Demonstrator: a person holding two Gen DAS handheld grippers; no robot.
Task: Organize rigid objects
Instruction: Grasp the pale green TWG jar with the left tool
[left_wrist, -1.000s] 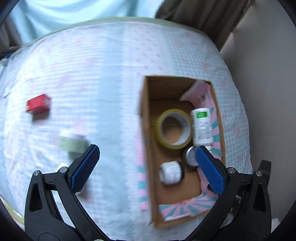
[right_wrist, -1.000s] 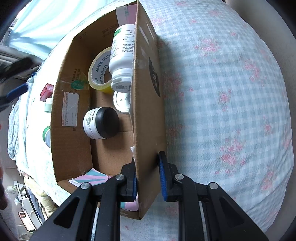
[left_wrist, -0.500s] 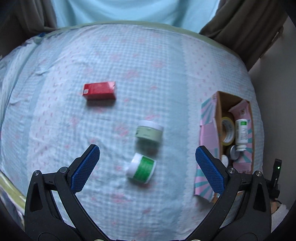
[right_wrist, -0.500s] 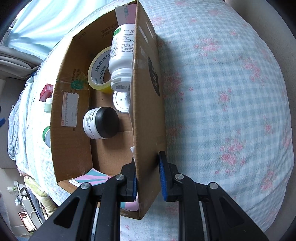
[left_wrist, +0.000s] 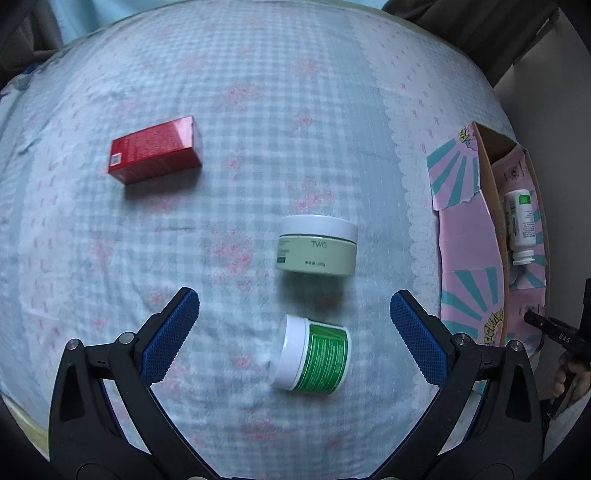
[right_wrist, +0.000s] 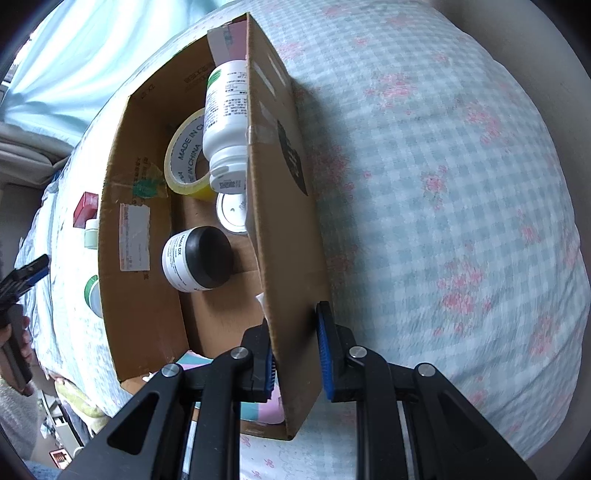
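My left gripper (left_wrist: 294, 321) is open and empty above the bed, straddling a white jar with a green label (left_wrist: 314, 357) that lies on its side. A pale green jar (left_wrist: 316, 246) stands just beyond it and a red box (left_wrist: 155, 149) lies farther left. My right gripper (right_wrist: 295, 345) is shut on the right wall of the cardboard box (right_wrist: 286, 229). Inside the box are a white bottle (right_wrist: 226, 125), a tape roll (right_wrist: 184, 155), a black-lidded jar (right_wrist: 197, 260) and a round white lid (right_wrist: 232, 214).
The bed has a blue checked floral cover (left_wrist: 258, 92). The cardboard box with its pink and teal flaps (left_wrist: 472, 258) stands at the bed's right edge by a wall. Curtains hang behind the bed. The left gripper shows at the left edge of the right wrist view (right_wrist: 22, 275).
My left gripper swung away from over the box to the left and came down closer to the jars on the bed. My right gripper stayed clamped on the box wall.
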